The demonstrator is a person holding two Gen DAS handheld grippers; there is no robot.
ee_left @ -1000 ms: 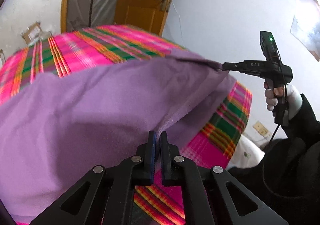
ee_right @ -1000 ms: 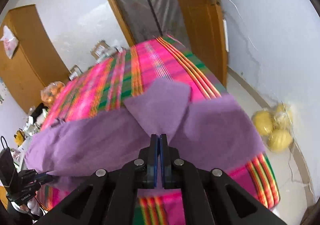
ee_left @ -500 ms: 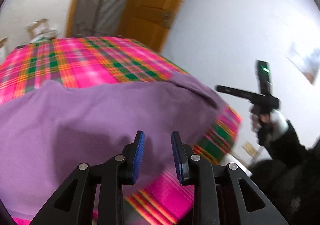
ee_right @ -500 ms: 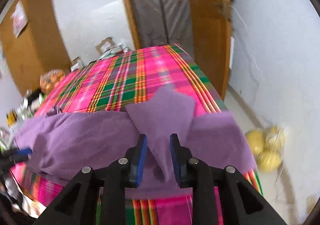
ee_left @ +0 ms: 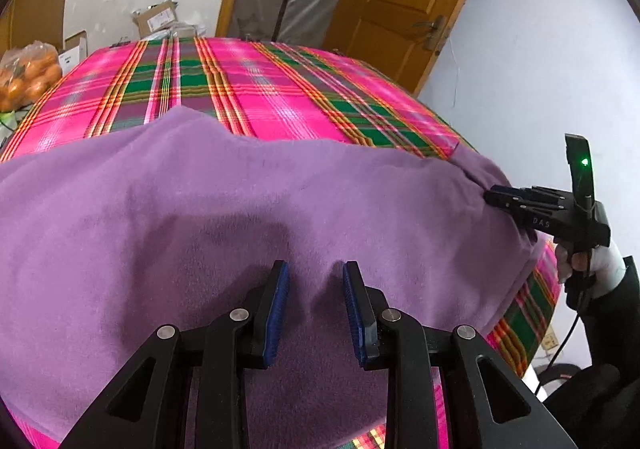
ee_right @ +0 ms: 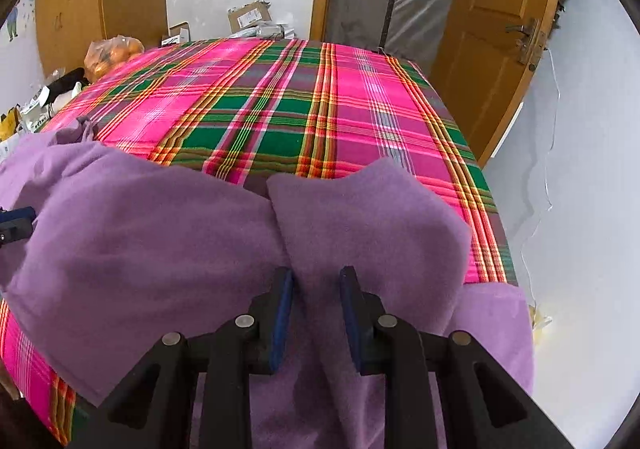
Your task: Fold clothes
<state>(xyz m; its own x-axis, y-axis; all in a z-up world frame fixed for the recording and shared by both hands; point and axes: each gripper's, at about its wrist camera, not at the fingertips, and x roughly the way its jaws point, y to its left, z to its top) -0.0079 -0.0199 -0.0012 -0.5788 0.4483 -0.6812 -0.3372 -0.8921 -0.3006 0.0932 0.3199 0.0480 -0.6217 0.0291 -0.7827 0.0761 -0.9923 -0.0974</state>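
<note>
My left gripper (ee_left: 314, 305) has its blue-padded fingers (ee_left: 276, 313) spread apart, nothing between them, hovering low over the near part of the purple garment (ee_left: 248, 217). My right gripper (ee_right: 316, 309) is the same: fingers parted and empty, poised over a folded flap of that garment. From the left camera I can see the right gripper (ee_left: 494, 196) out at the garment's right end, its tips at the cloth's edge.

The garment lies spread across the near side of the table, on the pink and green plaid tablecloth (ee_left: 256, 89), with its near edge draping off toward me. In the right view a flap (ee_right: 360, 225) is turned in over the body, and the rest runs away to the left.

It looks like fleece: soft, light, limp, with a bit of grip to the nap. I judge it will sag and bunch when lifted from one point, so I would pinch at corners or hems, two well-separated points, and keep the edge taut between them. No risk of breakage; the hazard is a fold slumping or the draped part dragging it off the table.

A second ago both pairs of fingers were pressed together, gripping cloth; half a second ago they were part-way open. Now they are wider, and the garment has settled flatter on the table.
</note>
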